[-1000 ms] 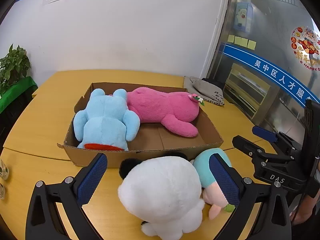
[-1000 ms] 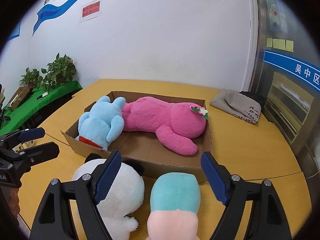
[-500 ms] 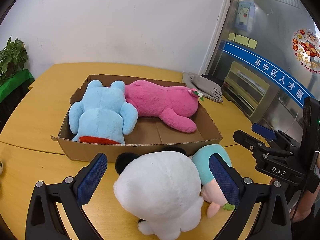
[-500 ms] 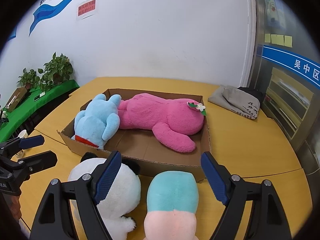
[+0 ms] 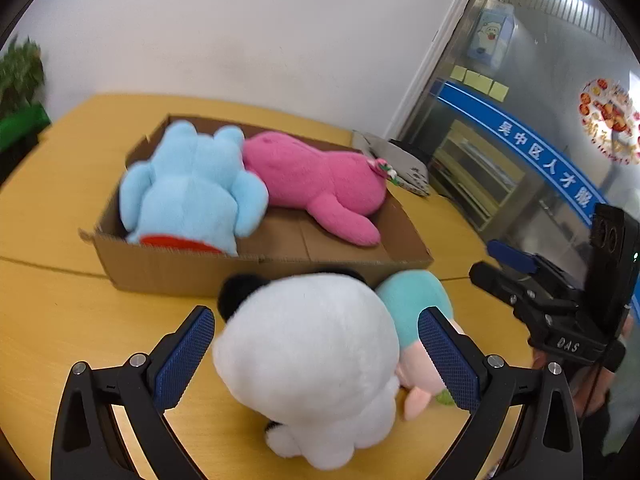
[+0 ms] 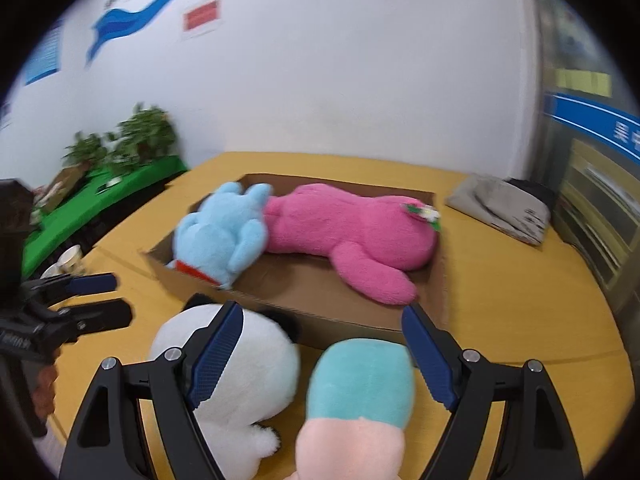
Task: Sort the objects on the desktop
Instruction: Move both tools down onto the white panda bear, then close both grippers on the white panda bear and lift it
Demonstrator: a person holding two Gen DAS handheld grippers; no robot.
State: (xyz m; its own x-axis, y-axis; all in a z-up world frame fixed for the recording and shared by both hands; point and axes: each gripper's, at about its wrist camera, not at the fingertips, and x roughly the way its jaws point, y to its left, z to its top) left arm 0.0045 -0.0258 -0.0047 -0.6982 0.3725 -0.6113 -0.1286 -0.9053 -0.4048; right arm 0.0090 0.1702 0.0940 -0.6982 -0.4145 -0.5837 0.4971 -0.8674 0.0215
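Your left claw (image 5: 316, 356) stands wide and released, its blue ribbed pads on either side of the round white plush panda with black ears (image 5: 308, 360), which sits on the yellow wooden surface (image 5: 60, 312) just in front of the shallow brown cardboard box (image 5: 180, 272); neither pad presses into the fur. Your right claw (image 6: 320, 356) is likewise spread and holding nothing, with the teal-and-peach plush toy (image 6: 360, 392) lying between its fingers, clear of both pads as far as you can see. The two toys lie side by side, touching, the panda on the left and the teal one on the right, both close against the box's near wall. Inside the box, a light blue plush animal with a red collar (image 5: 192, 196) lies at the left end, and a long pink plush animal with a small flower on its head (image 5: 320, 184) stretches along the far side, pressed against the blue one. Beyond the box, a folded grey cloth bag (image 6: 500, 208) rests on the surface near the right corner. From the right wrist view, your left claw appears at the left edge, beside the panda.
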